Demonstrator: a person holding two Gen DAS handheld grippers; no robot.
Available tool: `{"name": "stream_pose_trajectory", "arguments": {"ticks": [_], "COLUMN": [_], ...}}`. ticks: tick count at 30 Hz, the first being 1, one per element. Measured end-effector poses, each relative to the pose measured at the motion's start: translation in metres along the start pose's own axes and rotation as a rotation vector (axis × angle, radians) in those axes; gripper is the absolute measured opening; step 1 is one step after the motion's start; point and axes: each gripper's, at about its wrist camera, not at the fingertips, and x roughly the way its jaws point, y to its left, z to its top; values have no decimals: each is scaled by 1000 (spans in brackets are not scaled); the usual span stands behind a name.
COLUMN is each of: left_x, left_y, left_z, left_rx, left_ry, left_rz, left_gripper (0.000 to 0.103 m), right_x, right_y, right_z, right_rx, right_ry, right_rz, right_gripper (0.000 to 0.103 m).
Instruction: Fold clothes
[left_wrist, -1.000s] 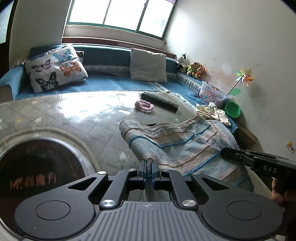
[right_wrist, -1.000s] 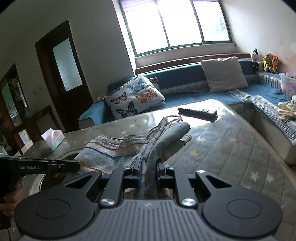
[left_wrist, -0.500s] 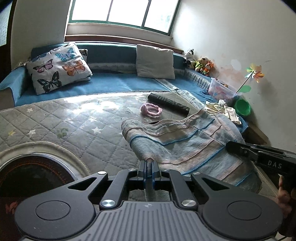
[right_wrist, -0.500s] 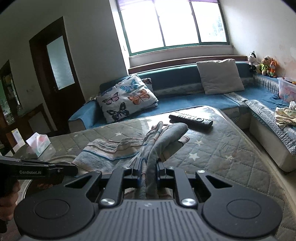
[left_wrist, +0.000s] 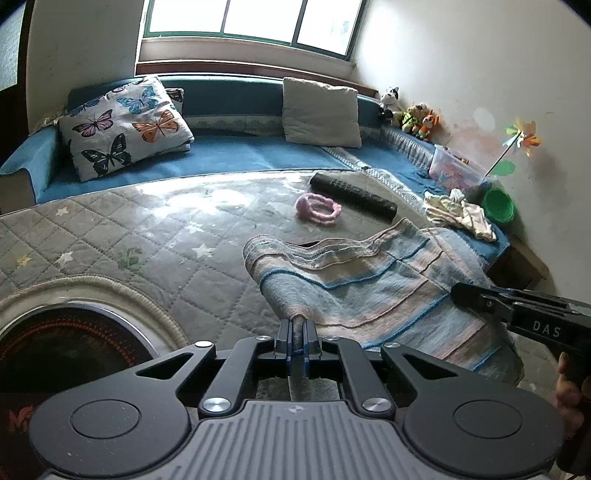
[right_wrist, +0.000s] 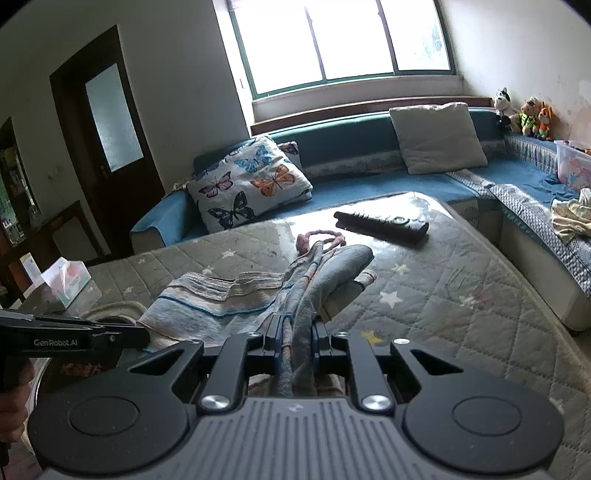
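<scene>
A striped blue, pink and beige cloth (left_wrist: 362, 280) lies partly on the quilted grey table cover (left_wrist: 147, 243) and hangs between both grippers. My left gripper (left_wrist: 296, 334) is shut on one corner of it. My right gripper (right_wrist: 295, 332) is shut on a bunched edge of the same cloth (right_wrist: 229, 299), which rises in a ridge in front of it. The right gripper also shows at the right edge of the left wrist view (left_wrist: 517, 310). The left gripper shows at the left edge of the right wrist view (right_wrist: 74, 336).
A black remote control (left_wrist: 352, 194) and a pink hair band (left_wrist: 317, 208) lie beyond the cloth. A tissue box (right_wrist: 68, 282) stands at the table's left. A round dark inset (left_wrist: 62, 347) is near me. A blue sofa with a butterfly pillow (left_wrist: 125, 125) surrounds the table.
Both grippers have moved with the cloth, which now lies lower and more spread on the table. Both stay shut on it.
</scene>
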Motion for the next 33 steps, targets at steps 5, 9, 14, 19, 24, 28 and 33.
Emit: {"name": "stream_pose_trajectory", "arguments": {"ticks": [5,9,14,19,24,28,33], "left_x": [9,14,15,5,-7,-15,-20], "left_y": [2,8,12,12,8,6,3], "left_z": [-9,-16,-23,-28,-44,-58,-73], "left_rx": [21,28,31,44,70,75,93], "left_ry": [47,77,105,112,119,128,127], "left_rz": [31,58,79,76,68,53,54], "left_gripper": [6,6,11,13,15,21,24], "right_x": [11,21,16,-2,-24,-30,-28], "right_y": [3,2,1,6,20,33,45], "right_z": [-13,-25,-31,-27,-31,-47,-68], "right_rx": [1,-11,-25,-50,-93,-141,-189], "right_ry": [53,102,111,65,31,53,102], "right_rz": [-3,-22,-45,-63,-14,11,7], "right_gripper": [14,17,24,33,33,33,33]}}
